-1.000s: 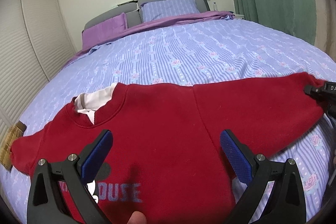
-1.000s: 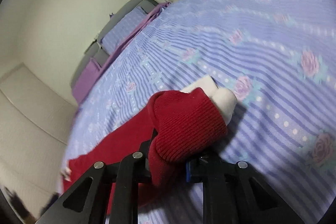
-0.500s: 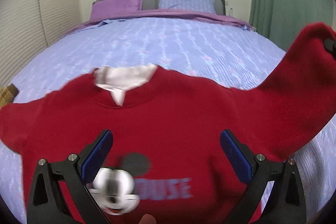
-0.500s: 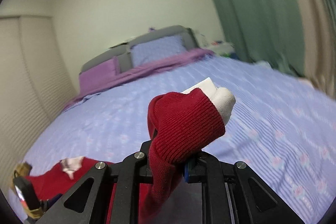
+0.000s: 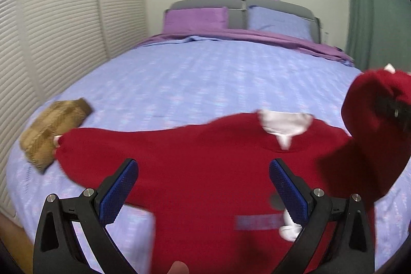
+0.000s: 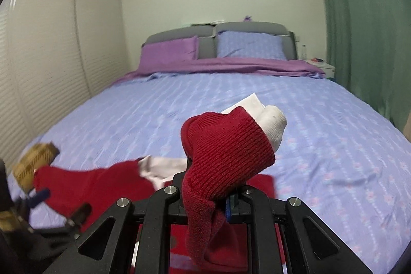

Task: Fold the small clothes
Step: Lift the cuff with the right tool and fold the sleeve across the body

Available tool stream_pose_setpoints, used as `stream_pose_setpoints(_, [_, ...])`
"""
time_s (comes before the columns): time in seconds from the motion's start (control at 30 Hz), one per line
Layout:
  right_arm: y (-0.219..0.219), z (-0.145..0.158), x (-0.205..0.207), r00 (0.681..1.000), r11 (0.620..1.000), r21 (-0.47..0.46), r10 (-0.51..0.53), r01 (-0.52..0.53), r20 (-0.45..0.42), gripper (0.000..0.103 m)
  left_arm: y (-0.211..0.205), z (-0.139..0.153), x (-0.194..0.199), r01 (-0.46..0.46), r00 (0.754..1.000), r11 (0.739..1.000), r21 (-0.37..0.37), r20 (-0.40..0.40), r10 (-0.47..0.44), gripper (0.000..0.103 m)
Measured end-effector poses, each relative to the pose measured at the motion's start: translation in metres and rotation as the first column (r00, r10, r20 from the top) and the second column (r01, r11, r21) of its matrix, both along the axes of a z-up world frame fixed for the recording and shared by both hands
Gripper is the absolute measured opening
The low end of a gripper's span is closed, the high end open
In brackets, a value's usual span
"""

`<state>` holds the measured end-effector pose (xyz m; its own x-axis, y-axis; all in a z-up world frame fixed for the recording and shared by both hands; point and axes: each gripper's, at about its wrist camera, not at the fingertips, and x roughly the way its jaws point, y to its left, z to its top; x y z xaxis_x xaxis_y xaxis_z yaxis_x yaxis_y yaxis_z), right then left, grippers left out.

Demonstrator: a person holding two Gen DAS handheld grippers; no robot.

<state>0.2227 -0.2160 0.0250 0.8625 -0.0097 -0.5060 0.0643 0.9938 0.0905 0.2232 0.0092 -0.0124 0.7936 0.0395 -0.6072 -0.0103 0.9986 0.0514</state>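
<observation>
Lavender bedding (image 5: 205, 84) stretches before us toward a grey headboard (image 6: 218, 30). Our left gripper (image 5: 203, 186) hangs tilted down over the red sweater (image 5: 210, 171), jaws wide with nothing between them. Our right gripper (image 6: 210, 199), also tilted down, is clamped on the sweater's right cuff (image 6: 226, 145), lifted off the bed. The sweater lies sleeve to sleeve across the bed, collar toward the headboard, beside a folded tan garment (image 5: 48, 130).

The left tongs (image 5: 203, 186) gape wide above a red sweatshirt (image 5: 205, 171) spread on the bed (image 5: 205, 84); a tan folded garment (image 5: 48, 130) touches its sleeve end.
</observation>
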Motion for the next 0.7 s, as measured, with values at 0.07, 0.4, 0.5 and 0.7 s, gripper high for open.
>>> stream_pose_setpoints(0.07, [0.024, -0.009, 0.008, 1.000, 1.000, -0.021, 0.019, -0.019, -0.020, 0.018, 0.017, 0.000, 0.001, -0.026, 1.000, 1.000, 0.006, -0.001, 0.026, 0.103])
stream_pose_setpoints(0.4, [0.091, -0.086, 0.039, 0.976, 0.985, -0.163, 0.010, -0.047, -0.218, 0.019, 0.078, -0.012, -0.001, -0.110, 0.994, 0.993, 0.045, -0.006, 0.110, 0.103])
stream_pose_setpoints(0.5, [0.105, -0.095, 0.038, 0.972, 0.970, -0.236, -0.002, -0.056, -0.235, 0.026, 0.083, -0.016, -0.002, -0.111, 0.994, 0.993, 0.050, -0.013, 0.112, 0.103])
stream_pose_setpoints(0.7, [0.146, -0.103, 0.030, 0.951, 0.927, -0.329, 0.080, -0.181, -0.299, 0.069, 0.090, -0.016, -0.007, -0.118, 0.993, 0.992, 0.047, -0.019, 0.119, 0.103])
